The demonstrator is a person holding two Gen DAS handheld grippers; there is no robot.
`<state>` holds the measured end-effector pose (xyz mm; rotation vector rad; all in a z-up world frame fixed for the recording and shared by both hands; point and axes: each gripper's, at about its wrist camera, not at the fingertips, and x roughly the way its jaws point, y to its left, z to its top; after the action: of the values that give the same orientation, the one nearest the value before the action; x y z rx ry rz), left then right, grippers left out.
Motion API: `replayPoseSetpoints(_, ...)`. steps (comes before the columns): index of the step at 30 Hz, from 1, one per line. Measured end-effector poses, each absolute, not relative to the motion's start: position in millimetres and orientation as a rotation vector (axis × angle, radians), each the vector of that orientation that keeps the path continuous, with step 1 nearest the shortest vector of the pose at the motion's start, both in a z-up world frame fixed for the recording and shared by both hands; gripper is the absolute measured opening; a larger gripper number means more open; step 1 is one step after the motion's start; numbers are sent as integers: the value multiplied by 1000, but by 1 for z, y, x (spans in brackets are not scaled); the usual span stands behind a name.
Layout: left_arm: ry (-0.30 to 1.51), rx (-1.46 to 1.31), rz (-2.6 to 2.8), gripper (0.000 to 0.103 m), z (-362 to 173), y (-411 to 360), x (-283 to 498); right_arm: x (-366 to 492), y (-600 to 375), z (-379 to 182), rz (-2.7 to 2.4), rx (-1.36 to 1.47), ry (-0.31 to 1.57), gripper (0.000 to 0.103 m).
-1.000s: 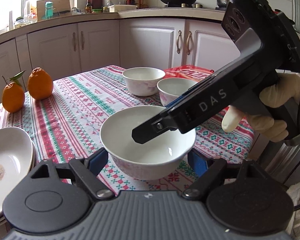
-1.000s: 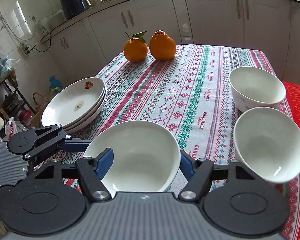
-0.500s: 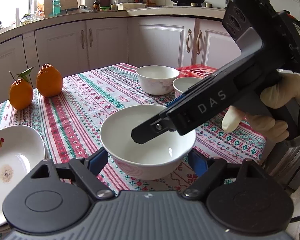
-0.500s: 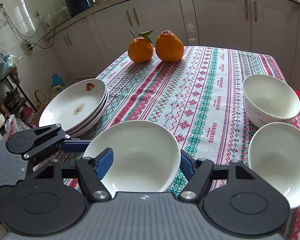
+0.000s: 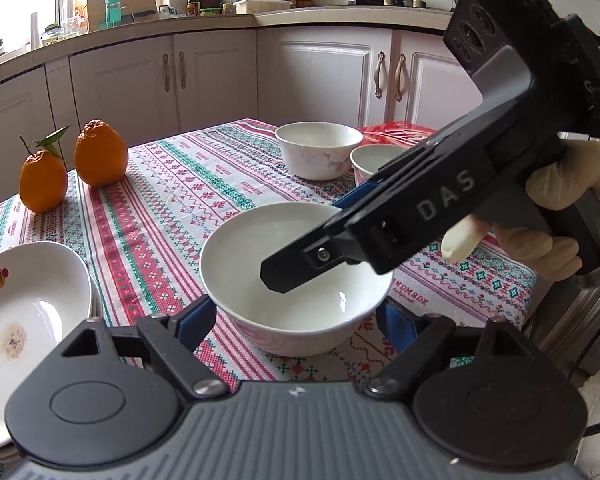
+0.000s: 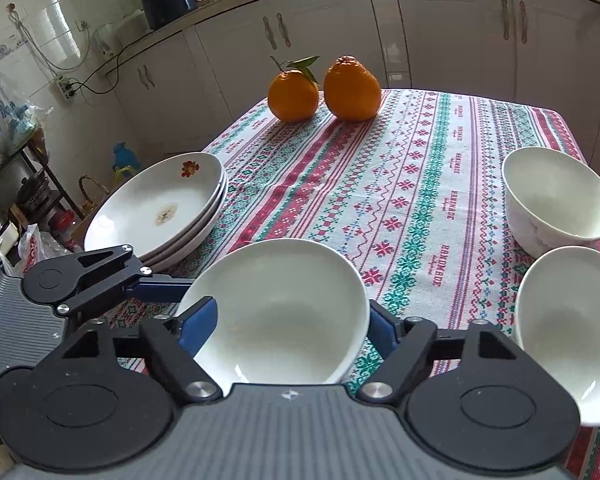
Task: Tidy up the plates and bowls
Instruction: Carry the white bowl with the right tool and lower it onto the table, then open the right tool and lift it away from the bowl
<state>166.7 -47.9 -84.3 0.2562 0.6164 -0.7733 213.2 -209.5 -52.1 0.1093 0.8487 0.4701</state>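
A white bowl (image 5: 284,264) sits between the blue pads of my left gripper (image 5: 296,322), which is shut on its sides just above the striped tablecloth (image 5: 172,208). My right gripper (image 5: 304,242) reaches in from the right, one finger over the bowl's inside and the other past its far rim. In the right wrist view the same bowl (image 6: 284,300) lies between the right gripper (image 6: 288,328) pads, whose jaws are opening and not pressing it. The left gripper's finger (image 6: 156,292) touches the bowl's left side. Two more white bowls (image 5: 318,150) (image 5: 376,160) stand at the far right.
A stack of white plates (image 6: 156,208) rests at the table's left edge. Two oranges (image 6: 294,96) (image 6: 352,88) stand at the far side. A red item (image 5: 400,130) lies behind the bowls. A gloved hand (image 5: 560,184) holds the right gripper. Kitchen cabinets surround the table.
The bowl keeps its place between both pairs of fingers while the table behind shifts slightly. The right gripper's pads now stand a little wider apart.
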Motion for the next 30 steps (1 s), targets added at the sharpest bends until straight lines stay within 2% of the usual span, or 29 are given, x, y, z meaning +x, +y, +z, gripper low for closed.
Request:
replayPoseSetpoints(1,617,254,-772,87,-84,-47,166,212,-208,-52,469,104,844,99)
replayPoseSetpoints(3,617,249,-767,88,-83,-46,166,208,-207,-50,453,95,834,102)
replayPoseSetpoints(18,587,248,-765,88,-66,-27,139,155,-222,-19,330,91,748,103)
replayPoseSetpoints(30,561,246,-799,89,-40,-38,135,134,-232,-17,265,70,728,103)
